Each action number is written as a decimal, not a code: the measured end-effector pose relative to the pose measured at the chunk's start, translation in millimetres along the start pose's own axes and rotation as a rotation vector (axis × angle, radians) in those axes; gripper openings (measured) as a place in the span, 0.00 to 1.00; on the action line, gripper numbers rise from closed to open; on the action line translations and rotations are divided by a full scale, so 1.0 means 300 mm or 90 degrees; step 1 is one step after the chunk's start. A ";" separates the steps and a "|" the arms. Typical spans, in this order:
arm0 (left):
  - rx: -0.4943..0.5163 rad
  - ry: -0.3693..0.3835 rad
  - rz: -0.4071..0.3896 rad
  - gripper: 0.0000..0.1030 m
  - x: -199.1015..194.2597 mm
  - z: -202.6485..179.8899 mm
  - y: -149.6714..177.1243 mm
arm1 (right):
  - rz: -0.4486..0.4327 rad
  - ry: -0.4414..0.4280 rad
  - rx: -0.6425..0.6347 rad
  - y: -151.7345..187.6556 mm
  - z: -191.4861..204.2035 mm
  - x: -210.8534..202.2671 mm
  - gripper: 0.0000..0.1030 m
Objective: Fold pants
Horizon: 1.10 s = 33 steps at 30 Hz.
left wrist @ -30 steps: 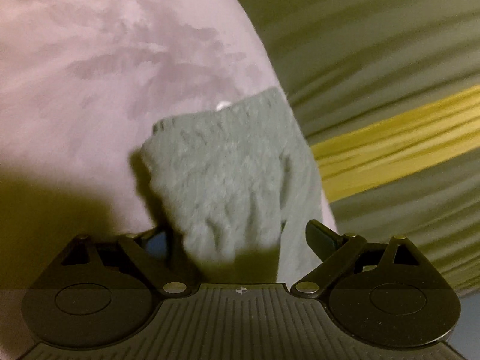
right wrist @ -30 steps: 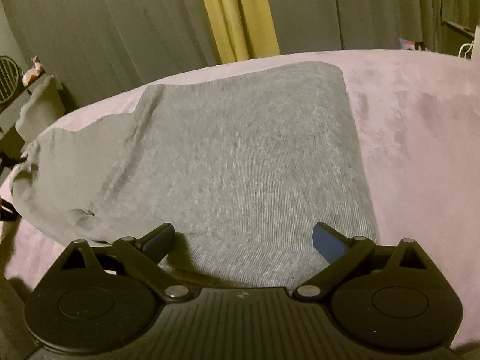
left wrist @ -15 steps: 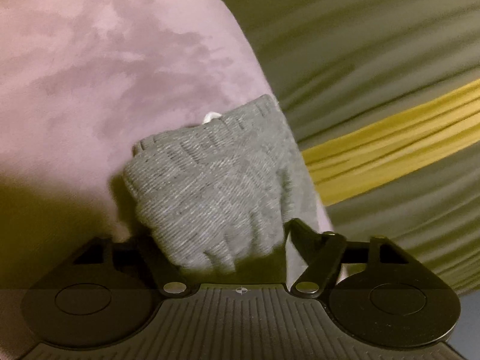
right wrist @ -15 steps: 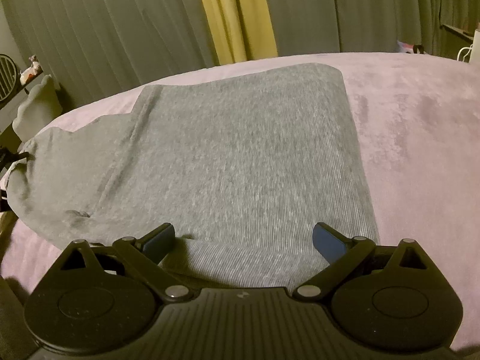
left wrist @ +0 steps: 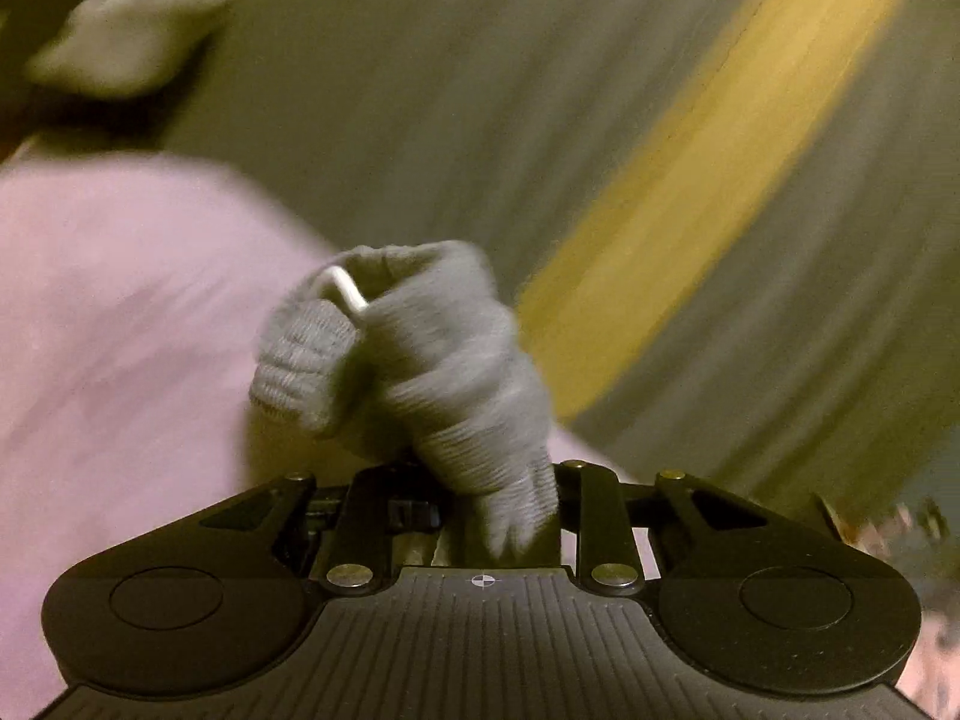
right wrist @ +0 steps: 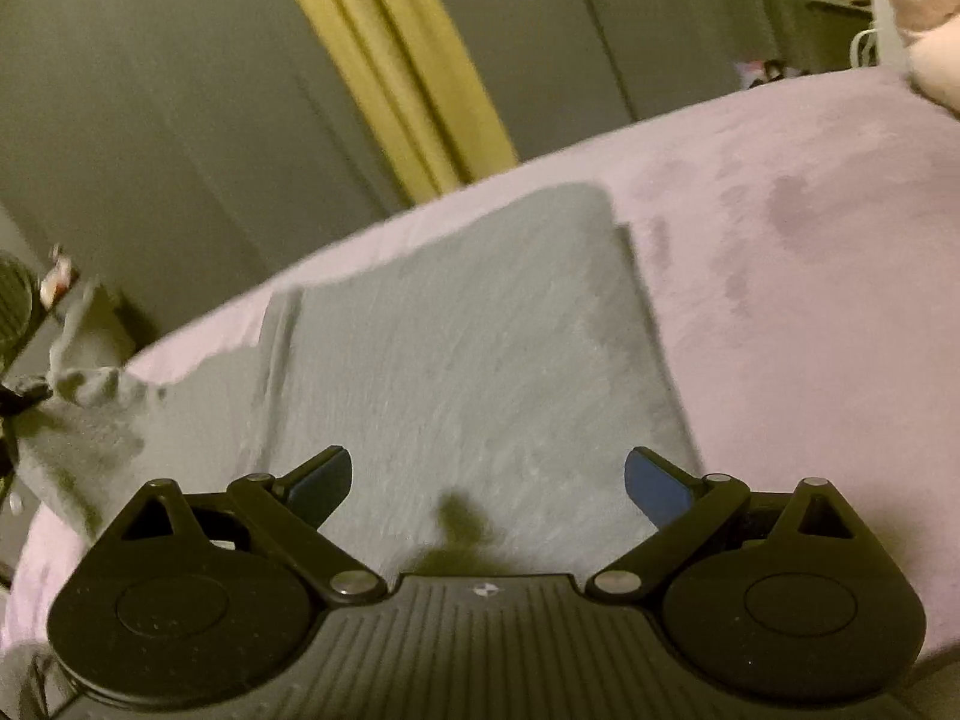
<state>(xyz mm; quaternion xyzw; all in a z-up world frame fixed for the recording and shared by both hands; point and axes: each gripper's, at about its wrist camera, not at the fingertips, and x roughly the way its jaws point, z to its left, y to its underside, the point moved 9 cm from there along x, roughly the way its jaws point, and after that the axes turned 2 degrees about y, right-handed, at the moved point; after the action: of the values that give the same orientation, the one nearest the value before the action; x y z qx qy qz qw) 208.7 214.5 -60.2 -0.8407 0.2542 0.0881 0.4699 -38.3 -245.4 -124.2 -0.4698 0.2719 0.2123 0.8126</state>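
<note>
Grey knit pants (right wrist: 480,330) lie folded lengthwise on a pink bed cover (right wrist: 810,270). My left gripper (left wrist: 498,480) has its jaws closing, with the bunched waistband end (left wrist: 408,360) pinched between them and lifted off the bed; a white drawstring (left wrist: 348,291) sticks out of the bunch. In the right wrist view that end (right wrist: 78,384) rises at the far left. My right gripper (right wrist: 487,480) hovers open just over the near edge of the pants, with nothing between its blue-padded fingers (right wrist: 654,486).
Grey-green curtains with a yellow strip (right wrist: 396,60) hang behind the bed. A fan (right wrist: 12,300) and clutter stand at the left bed edge. A pale pink object (right wrist: 936,66) lies at the far right corner. Bare bed cover (left wrist: 120,300) spreads left of the lifted end.
My left gripper closed on the waistband end, then lifted it off the bed while rolling. The right gripper shifted slightly and tilted, staying open over the pants.
</note>
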 end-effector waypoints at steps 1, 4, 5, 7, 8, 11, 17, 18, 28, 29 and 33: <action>0.042 0.013 -0.008 0.27 -0.002 -0.094 -0.001 | -0.012 0.000 0.017 -0.015 -0.018 -0.014 0.95; 0.162 0.082 -0.010 0.29 0.018 -0.412 0.079 | -0.045 0.001 0.070 -0.049 -0.081 -0.056 0.95; 0.193 0.102 0.001 0.29 0.037 -0.509 0.135 | -0.055 0.003 0.087 -0.058 -0.103 -0.070 0.95; 0.267 0.136 0.034 0.32 0.085 -0.675 0.276 | -0.068 0.004 0.113 -0.068 -0.143 -0.093 0.95; 0.292 0.150 0.061 0.38 0.115 -0.743 0.365 | -0.073 0.006 0.124 -0.071 -0.157 -0.103 0.95; 0.335 0.166 0.206 0.84 0.222 -0.864 0.691 | -0.077 -0.016 0.162 -0.077 -0.187 -0.114 0.95; 0.419 0.105 0.369 0.80 0.243 -0.782 0.942 | -0.066 -0.056 0.162 -0.066 -0.176 -0.125 0.95; 0.398 0.109 0.361 0.85 0.209 -0.763 0.912 | -0.063 -0.064 0.161 -0.065 -0.170 -0.124 0.95; -0.021 -0.093 0.212 0.97 0.035 -0.196 0.530 | 0.010 -0.174 0.224 -0.077 -0.055 -0.036 0.91; -0.101 -0.077 0.218 0.97 0.044 -0.154 0.534 | 0.026 -0.173 0.231 -0.073 -0.051 -0.009 0.91; -0.308 -0.072 0.226 0.97 0.083 -0.022 0.569 | 0.079 -0.146 0.259 -0.050 -0.053 0.094 0.89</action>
<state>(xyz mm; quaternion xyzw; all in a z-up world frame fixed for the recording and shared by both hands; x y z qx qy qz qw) 142.2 127.3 -193.4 -0.8642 0.3424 0.2738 0.2470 -11.6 -264.1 -139.2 -0.2520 0.2435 0.2546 0.9013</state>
